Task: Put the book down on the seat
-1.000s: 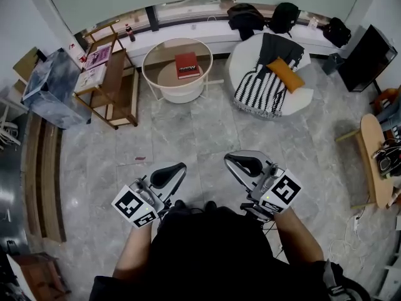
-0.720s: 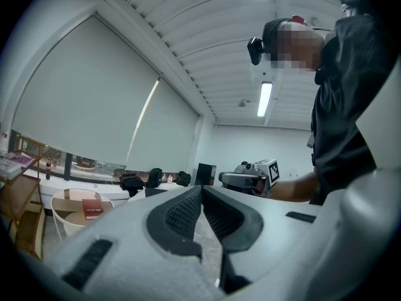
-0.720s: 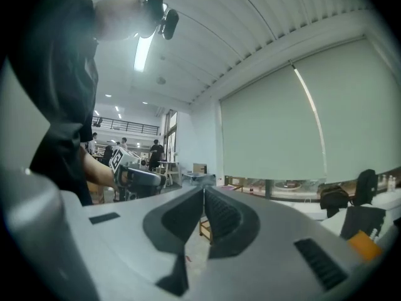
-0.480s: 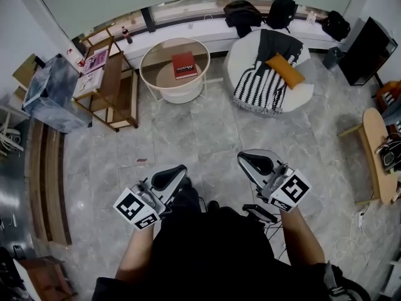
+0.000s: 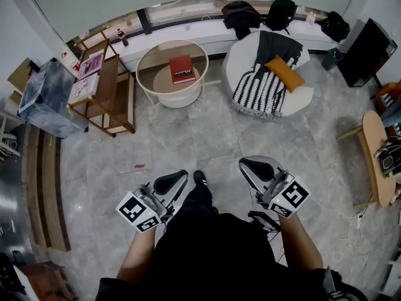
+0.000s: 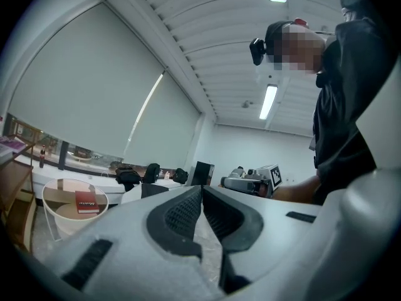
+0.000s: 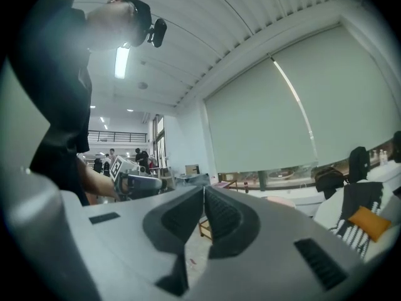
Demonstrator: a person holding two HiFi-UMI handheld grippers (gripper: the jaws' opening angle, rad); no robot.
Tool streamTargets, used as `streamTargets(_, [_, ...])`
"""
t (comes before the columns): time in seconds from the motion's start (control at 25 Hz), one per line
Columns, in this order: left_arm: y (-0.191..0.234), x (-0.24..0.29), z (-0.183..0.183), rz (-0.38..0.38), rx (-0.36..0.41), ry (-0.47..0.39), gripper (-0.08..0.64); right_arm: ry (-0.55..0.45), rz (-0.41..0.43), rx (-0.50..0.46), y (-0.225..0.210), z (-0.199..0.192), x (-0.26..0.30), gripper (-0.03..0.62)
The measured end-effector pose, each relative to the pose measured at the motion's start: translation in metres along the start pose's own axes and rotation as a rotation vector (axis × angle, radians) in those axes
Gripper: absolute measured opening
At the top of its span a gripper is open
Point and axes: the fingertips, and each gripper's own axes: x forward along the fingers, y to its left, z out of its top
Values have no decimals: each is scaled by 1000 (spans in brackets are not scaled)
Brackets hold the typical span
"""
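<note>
Lies wide open across the marble floor [image 5: 207, 137] ahead, right up to the round table [image 5: 153, 55] and the round white seat [image 5: 301, 99]. Hemmed in at left by a wooden shelf rack [image 5: 106, 99], a grey bin [image 5: 47, 96] and floor planks [image 5: 53, 193]; at right by a low wooden table [image 5: 373, 143]. Narrows to a slim gap between round table and seat. Seat top mostly taken by a striped blanket [image 5: 266, 83] and an orange cushion [image 5: 285, 73]; bare only at its edges.

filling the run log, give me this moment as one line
phase: pre-grasp | left tool: shut, empty | right tool: shut, empty | red book: on round table, untouched | seat: no book yet
</note>
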Motion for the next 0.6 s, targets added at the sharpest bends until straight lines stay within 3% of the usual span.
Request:
streamTargets(0.24, [40,37,4,-35,-23,-10,31,26,10,19,-26,-4,26,29])
streamTargets(0.6, [135,99,40,-89,-31,-8,31,20,-18,-10,-109,30,95,29])
